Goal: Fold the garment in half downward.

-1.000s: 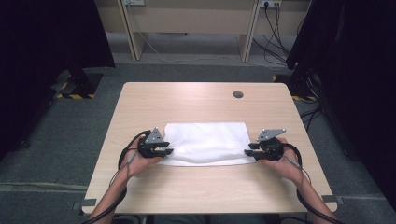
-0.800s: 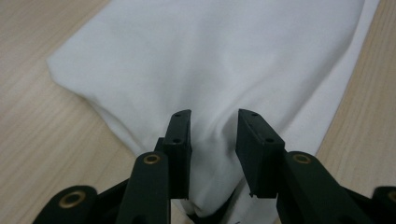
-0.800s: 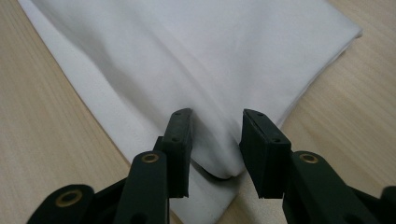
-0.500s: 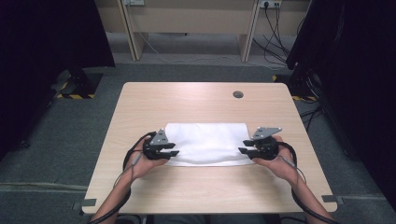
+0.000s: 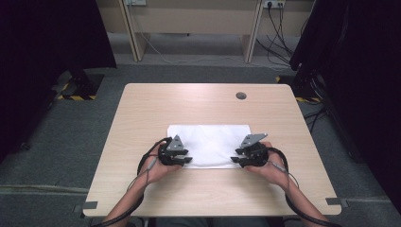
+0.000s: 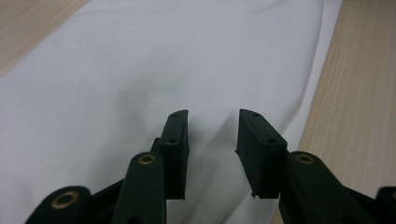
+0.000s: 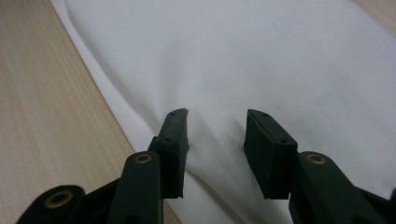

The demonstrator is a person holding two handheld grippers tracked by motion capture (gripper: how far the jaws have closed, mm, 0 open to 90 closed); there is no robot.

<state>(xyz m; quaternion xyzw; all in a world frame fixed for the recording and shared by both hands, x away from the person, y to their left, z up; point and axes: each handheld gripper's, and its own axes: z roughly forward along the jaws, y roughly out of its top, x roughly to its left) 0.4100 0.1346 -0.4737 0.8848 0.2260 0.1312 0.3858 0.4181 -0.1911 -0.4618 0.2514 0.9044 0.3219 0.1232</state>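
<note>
Presently we hold the left gripper (image 5: 182, 158) and right gripper (image 5: 241, 159) over the near corners of the white cloth (image 5: 210, 142), which lies folded on the table (image 5: 142, 109) near its front edge. Both sets of jaws stand spread, having just been opening, with cloth between them but no pinch. Risk: as the jaws back off, a pad may drag the top layer and undo the fold. Compared with a second ago, the cloth looks narrower and both grippers sit closer together.

Two black claws (image 5: 188, 160) (image 5: 235, 161) are topped by grey three-cornered plates; brass rivets mark the arms, black cables trail behind.
</note>
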